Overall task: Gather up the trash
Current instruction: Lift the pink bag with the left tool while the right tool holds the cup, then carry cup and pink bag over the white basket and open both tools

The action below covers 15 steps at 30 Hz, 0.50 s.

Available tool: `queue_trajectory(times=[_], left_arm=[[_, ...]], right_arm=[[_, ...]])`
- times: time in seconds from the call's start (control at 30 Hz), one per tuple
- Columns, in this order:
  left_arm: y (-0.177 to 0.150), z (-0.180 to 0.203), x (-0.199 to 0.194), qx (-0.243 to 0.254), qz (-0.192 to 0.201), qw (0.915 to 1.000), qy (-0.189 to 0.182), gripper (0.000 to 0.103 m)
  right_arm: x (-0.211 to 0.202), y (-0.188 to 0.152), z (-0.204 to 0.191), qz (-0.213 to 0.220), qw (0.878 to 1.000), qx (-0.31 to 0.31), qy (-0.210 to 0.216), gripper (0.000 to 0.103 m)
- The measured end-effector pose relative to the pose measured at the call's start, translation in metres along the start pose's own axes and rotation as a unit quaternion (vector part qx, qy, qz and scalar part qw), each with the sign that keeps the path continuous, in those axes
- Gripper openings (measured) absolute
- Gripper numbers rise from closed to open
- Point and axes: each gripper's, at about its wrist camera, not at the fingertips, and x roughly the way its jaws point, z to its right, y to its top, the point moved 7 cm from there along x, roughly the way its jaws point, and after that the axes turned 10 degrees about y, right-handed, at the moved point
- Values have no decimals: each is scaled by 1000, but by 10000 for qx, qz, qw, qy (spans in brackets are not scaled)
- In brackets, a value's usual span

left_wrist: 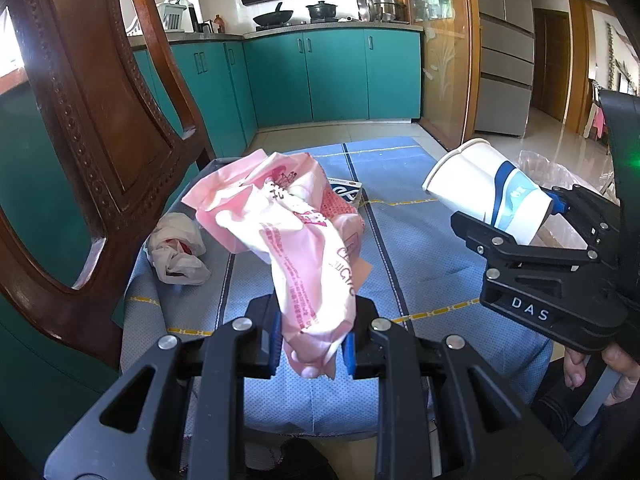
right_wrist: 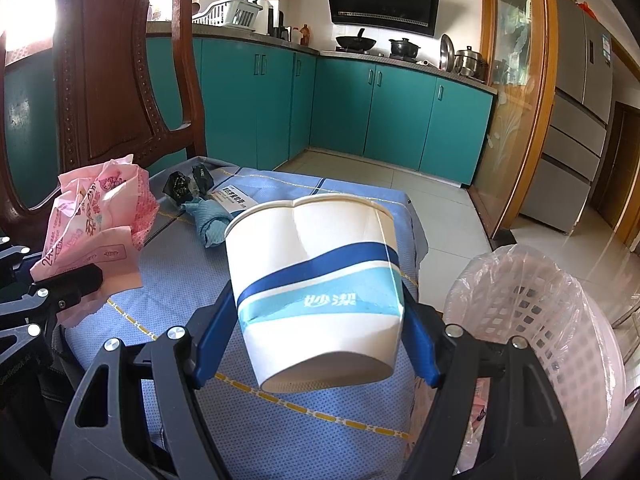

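The right claw grips a dented paper cup by its base, above the worktop's right edge. The lined bin stands just right of it, nearer this hand. The left claw pinches a pink bag.
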Motion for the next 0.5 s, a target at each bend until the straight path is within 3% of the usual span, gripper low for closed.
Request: queue_trajectory(times=[0.5], left_arm=[[0,5,0,63,13,10000,-26,24]], right_arm=[[-5,3,-1,47,10000,45,56,73]])
